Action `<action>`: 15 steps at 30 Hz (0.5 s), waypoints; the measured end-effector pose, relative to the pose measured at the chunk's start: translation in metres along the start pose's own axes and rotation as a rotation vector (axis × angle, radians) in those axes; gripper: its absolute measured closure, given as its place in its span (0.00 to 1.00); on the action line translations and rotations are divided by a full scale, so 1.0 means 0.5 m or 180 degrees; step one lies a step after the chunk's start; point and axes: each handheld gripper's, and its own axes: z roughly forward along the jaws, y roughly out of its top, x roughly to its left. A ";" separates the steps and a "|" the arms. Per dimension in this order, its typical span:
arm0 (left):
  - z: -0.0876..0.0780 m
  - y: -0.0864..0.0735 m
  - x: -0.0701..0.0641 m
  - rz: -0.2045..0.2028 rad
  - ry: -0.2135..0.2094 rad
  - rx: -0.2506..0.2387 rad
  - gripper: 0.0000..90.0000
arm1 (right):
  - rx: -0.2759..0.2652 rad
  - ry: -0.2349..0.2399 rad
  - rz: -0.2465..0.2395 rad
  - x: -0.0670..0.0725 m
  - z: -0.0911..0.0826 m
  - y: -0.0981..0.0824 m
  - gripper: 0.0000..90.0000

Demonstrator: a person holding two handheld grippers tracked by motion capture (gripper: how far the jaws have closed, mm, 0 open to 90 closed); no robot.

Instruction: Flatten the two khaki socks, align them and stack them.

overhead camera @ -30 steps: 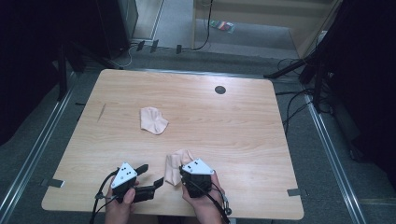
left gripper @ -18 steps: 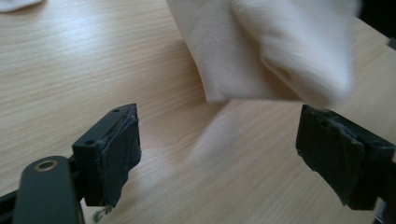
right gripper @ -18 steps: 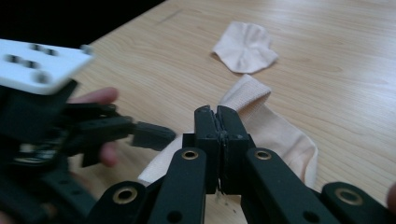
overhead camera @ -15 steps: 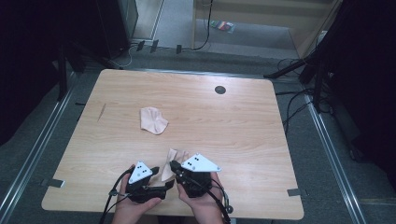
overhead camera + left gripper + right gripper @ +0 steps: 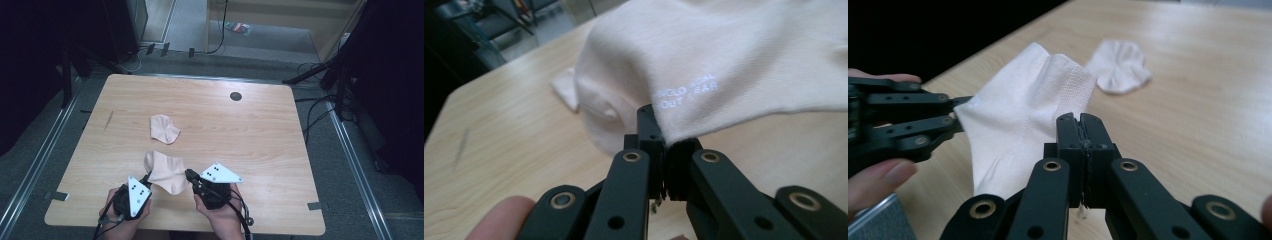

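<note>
Both tongs [image 5: 167, 176] on sock [image 5: 167, 172]

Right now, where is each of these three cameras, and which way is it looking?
High view: above the table's near edge, looking forward and down; both hands, left tongs and right tongs show.
Left gripper view: rides the left tongs, looking along them at the held sock.
Right gripper view: rides the right tongs. All share that sock.

Left gripper [image 5: 146, 178] and right gripper [image 5: 190, 175]: black bodies, each topped by a grey three-cornered plate with small dark dots, screws probably. Jaws are black link bars with brass-ringed pivot pins and plain holes. Black cable trails from each. Hands bare, no sleeves visible.
</note>
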 end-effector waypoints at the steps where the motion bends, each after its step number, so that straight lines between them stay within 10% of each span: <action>1: 0.007 -0.005 -0.010 0.0027 -0.0069 0.0072 0.99 | 0.0047 -0.0017 0.0007 -0.006 0.005 -0.006 1.00; 7: 0.031 -0.017 -0.035 0.0008 -0.0445 0.0303 0.82 | 0.0321 -0.0177 0.0078 -0.049 0.025 -0.041 1.00; 15: 0.041 -0.031 0.012 -0.0517 -0.1051 0.0298 0.63 | 0.0671 -0.0462 -0.0020 -0.127 0.025 -0.074 1.00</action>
